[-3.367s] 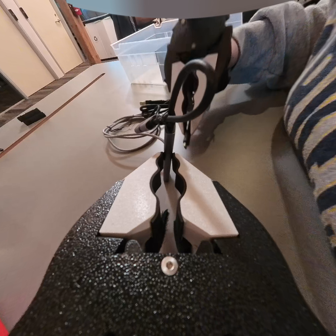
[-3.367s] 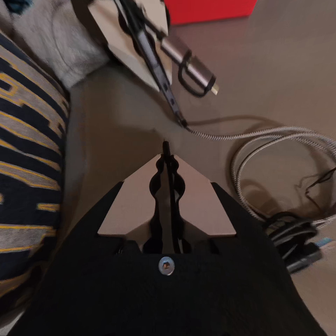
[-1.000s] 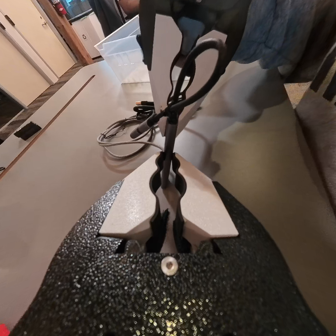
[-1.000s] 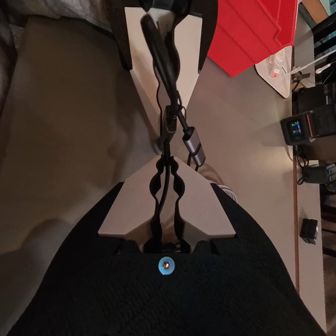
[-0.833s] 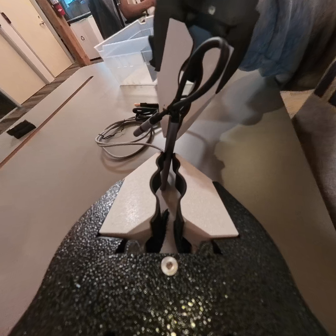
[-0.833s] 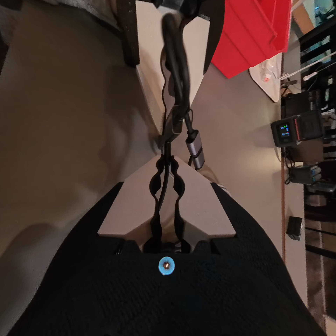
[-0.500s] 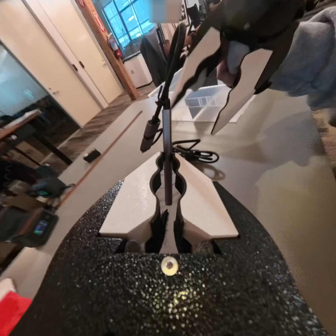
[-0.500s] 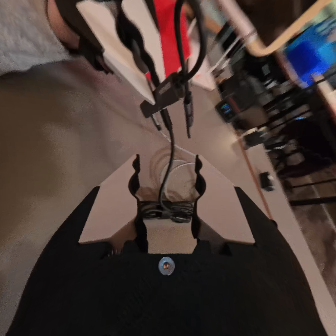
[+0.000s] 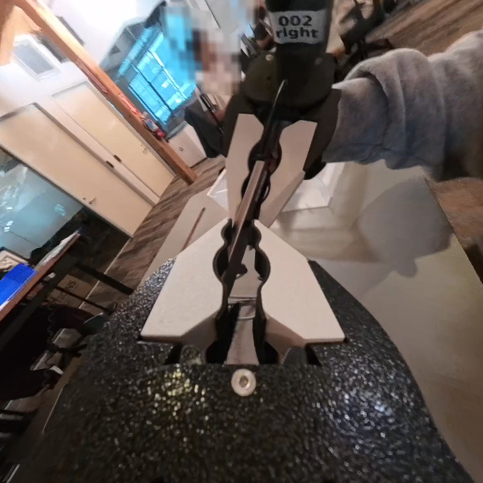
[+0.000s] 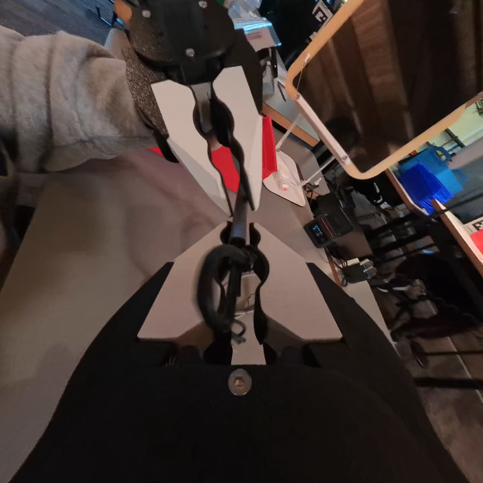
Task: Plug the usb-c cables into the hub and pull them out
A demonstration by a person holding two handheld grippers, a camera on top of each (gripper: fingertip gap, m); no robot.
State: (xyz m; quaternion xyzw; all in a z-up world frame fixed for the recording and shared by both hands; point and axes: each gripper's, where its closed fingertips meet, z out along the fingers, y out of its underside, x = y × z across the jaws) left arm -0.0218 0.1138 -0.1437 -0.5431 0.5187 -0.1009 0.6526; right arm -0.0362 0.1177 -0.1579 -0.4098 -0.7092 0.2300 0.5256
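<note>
The hub (image 9: 251,193) is a thin dark grey bar held in the air between the two grippers, which face each other tip to tip. My left gripper (image 9: 241,222) is shut on one end of it. My right gripper (image 10: 239,224) is shut on the other end of the hub (image 10: 239,222), where its thick black cable loop (image 10: 209,287) curls back between the jaws. The right gripper also shows in the left wrist view (image 9: 249,218), and the left gripper in the right wrist view (image 10: 243,211). I see no other cable plugged into the hub.
The grey table (image 9: 392,274) lies below. A white bin (image 9: 321,188) stands at its far end. A red bin (image 10: 269,146), a white stand base (image 10: 287,183) and a black device with a small screen (image 10: 326,227) sit along the other side. Grey sleeves (image 9: 405,104) show behind each gripper. The tips of both grippers are at nearly the same place.
The right gripper let go of the thin cable, opened, then came onto the hub's looped-cable end and shut there. The left gripper kept hold of the hub and tilted upward.
</note>
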